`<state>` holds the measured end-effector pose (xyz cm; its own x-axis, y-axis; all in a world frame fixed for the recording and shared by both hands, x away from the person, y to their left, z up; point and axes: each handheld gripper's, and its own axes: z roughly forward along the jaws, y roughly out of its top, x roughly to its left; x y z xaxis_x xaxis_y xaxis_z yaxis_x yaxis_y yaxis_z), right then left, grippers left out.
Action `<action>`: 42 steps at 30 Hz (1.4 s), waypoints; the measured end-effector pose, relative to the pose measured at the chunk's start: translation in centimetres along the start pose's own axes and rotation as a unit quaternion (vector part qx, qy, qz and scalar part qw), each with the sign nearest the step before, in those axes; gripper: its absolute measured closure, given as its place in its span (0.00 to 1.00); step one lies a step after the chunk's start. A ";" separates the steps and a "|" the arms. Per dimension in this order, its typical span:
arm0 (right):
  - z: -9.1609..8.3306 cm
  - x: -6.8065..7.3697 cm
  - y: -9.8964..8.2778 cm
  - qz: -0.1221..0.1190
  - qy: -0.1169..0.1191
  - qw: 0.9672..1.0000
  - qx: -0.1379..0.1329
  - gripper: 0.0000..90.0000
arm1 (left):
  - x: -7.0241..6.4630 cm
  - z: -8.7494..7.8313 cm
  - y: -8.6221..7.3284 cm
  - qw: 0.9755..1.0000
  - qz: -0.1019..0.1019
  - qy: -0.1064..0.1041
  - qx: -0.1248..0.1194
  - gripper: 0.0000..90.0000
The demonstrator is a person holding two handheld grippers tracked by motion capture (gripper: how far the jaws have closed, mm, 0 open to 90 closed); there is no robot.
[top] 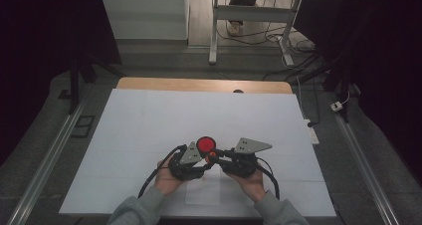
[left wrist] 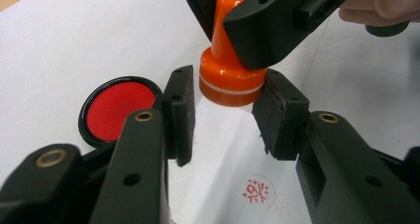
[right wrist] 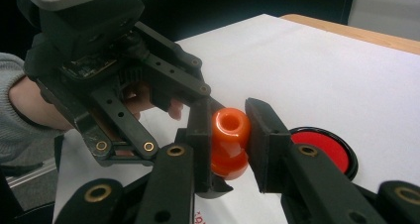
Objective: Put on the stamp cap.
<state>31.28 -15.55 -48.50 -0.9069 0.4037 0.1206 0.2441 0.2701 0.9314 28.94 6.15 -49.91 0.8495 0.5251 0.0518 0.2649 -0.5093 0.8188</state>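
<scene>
Across the table [top: 149,81] lies a large white sheet [top: 149,120], covering nearly all of its top and leaving a strip of wood bare at the far edge. At the near middle of the sheet the person's two hands meet, each holding a tool, with grey sleeves [top: 139,210] coming in from the near edge. The left tool [left wrist: 225,117] points toward the right tool [right wrist: 229,135], and the two nearly touch above the paper. Just beyond them on the sheet sits a round red ink pad [top: 205,144] in a black rim, lying flat and open. The right tool is clamped on the handle of an orange stamp [left wrist: 230,70], holding it upright just above the sheet with its wide base downward. The left tool's jaws stand slightly apart on either side of that base: the right-hand pad [left wrist: 277,115] lies against its rim or just beside it, the other pad is clear of it. Nearer on the paper, under the left tool, shows a small red stamped mark [left wrist: 256,191].
</scene>
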 end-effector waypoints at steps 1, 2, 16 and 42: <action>0.0 0.0 0.0 0.000 -0.001 1.000 0.000 0.80 | 0.0 0.0 0.0 1.000 -0.001 0.000 -0.001 0.66; 0.0 0.0 0.0 0.000 -0.002 1.000 -0.001 0.80 | 0.0 0.0 0.0 1.000 -0.001 -0.001 0.000 0.65; -0.8 -0.6 0.3 -0.001 -0.016 1.000 -0.013 0.80 | 0.9 -0.7 -0.4 0.999 -0.038 -0.018 0.004 0.40; -2.4 -2.2 0.6 -0.001 -0.055 0.998 -0.019 0.80 | 3.0 -7.5 -4.2 0.996 -0.084 0.022 -0.007 0.33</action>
<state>32.62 -18.37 -47.44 -0.8640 0.4968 0.0825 0.2271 0.2381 0.9443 26.91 15.00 -48.93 0.7728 0.6316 -0.0622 0.3951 -0.4022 0.8259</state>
